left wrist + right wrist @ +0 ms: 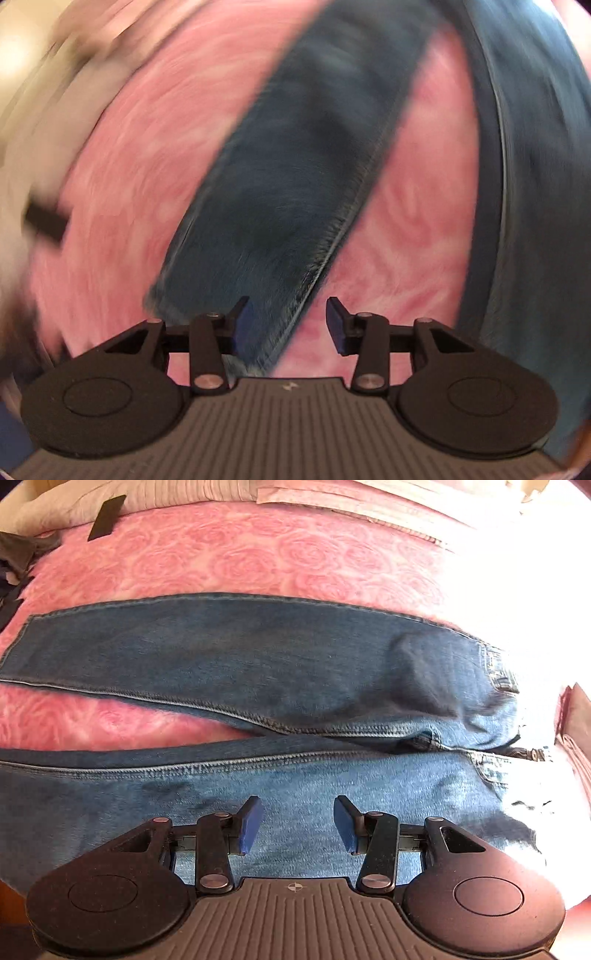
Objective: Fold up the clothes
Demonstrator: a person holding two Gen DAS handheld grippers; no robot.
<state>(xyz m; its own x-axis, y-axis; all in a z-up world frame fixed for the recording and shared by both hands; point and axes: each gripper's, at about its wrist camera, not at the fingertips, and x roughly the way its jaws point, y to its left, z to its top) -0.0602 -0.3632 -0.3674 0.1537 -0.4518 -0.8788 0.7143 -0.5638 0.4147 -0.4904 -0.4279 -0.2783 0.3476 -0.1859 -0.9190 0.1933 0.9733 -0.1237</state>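
The blue denim jeans (258, 664) lie flat on the pink rose-patterned bedspread (240, 557), legs spread apart; no fold looks made yet; left gripper (282, 325) and right gripper (298, 823) hover above the denim, fingers apart, holding nothing.

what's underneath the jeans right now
The jeans lie spread on a pink rose-patterned blanket, which shows between the legs. Whatever is beneath the blanket is covered.
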